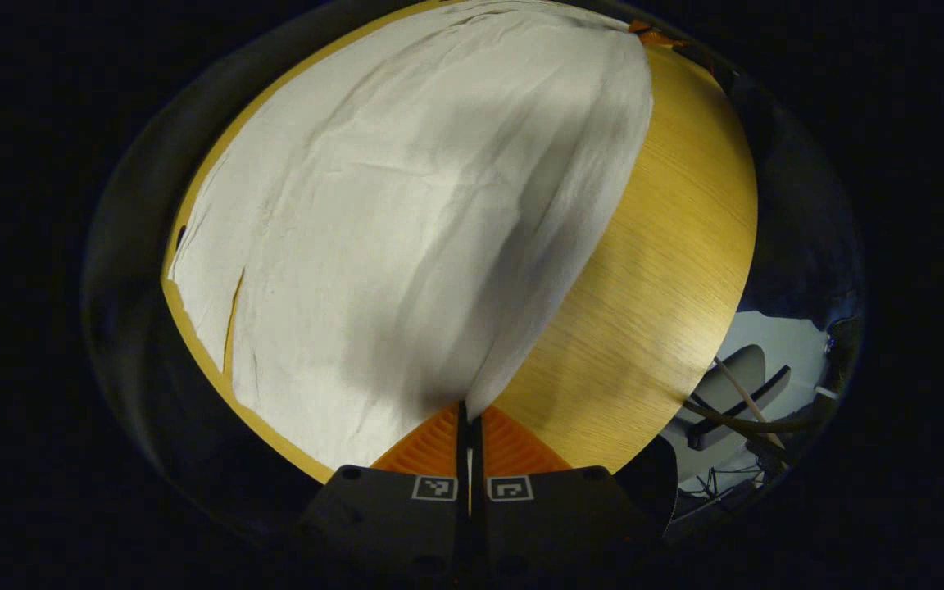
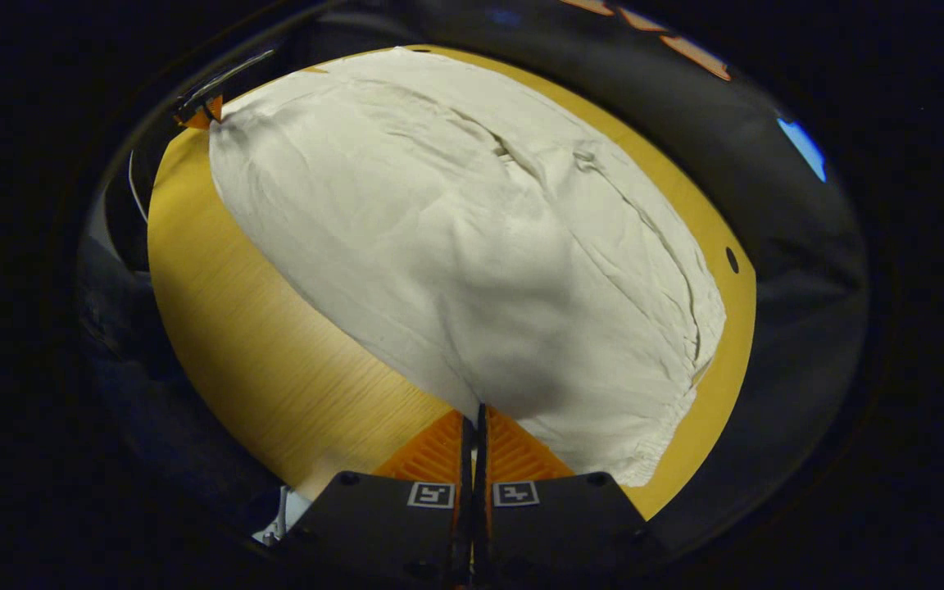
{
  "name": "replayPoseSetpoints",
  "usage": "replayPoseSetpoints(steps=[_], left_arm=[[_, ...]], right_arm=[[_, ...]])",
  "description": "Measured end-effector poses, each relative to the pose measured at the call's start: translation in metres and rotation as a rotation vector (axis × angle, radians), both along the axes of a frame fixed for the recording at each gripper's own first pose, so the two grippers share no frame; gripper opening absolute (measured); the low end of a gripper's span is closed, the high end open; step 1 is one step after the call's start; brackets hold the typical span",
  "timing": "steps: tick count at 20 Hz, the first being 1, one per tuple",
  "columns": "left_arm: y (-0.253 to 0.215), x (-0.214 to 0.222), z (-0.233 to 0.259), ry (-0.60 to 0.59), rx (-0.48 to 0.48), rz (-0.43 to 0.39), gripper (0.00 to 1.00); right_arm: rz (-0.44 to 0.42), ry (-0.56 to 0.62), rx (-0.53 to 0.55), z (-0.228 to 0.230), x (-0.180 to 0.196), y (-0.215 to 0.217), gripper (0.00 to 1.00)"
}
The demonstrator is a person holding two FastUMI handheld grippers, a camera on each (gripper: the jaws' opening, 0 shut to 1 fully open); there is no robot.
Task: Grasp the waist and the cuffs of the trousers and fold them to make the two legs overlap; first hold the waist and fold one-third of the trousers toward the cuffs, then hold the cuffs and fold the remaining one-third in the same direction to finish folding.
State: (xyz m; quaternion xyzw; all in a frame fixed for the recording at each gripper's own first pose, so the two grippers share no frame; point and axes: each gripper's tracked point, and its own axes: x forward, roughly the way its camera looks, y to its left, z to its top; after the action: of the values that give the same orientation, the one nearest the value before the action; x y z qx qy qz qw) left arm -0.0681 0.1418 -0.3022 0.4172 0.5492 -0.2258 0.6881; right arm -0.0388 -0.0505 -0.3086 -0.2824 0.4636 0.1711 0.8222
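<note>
A pale wooden worktop (image 1: 652, 270) stood in a dim booth, and most of it lay under the trousers (image 1: 406, 213), a wide spread of creased off-white cloth. In the left gripper view the cloth rose off the worktop in a raised fold toward the left gripper (image 1: 469, 414), whose jaws were pressed together on the cloth's near edge. In the right gripper view the trousers (image 2: 472, 246) likewise lifted from the worktop (image 2: 275, 344) to the right gripper (image 2: 478, 418), its jaws closed on the fabric's near edge, with the gathered waistband lying just right of them. At the trousers' far corner the other gripper's tip (image 2: 197, 115) touched the cloth.
</note>
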Motion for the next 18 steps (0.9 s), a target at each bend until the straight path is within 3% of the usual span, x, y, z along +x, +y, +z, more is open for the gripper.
replayPoseSetpoints(steps=[6, 11, 16, 17, 18], left_arm=[[0.003, 0.082, 0.07, -0.321, -0.045, 0.198, 0.0], [-0.01, 0.187, 0.126, -0.565, -0.031, 0.245, 0.0], [-0.032, 0.326, 0.17, -0.742, -0.056, 0.295, 0.0], [-0.011, 0.288, 0.184, -0.762, -0.065, 0.307, 0.0], [-0.019, 0.36, 0.179, -0.777, -0.07, 0.316, 0.0]], right_arm=[[-0.226, -0.169, 0.157, 0.058, 0.052, 0.011, 0.03], [-0.368, -0.331, 0.267, 0.11, 0.123, 0.011, 0.03], [-0.439, -0.435, 0.328, 0.148, 0.191, -0.002, 0.03], [-0.447, -0.453, 0.332, 0.152, 0.203, -0.004, 0.02], [-0.449, -0.47, 0.333, 0.155, 0.219, -0.007, 0.02]])
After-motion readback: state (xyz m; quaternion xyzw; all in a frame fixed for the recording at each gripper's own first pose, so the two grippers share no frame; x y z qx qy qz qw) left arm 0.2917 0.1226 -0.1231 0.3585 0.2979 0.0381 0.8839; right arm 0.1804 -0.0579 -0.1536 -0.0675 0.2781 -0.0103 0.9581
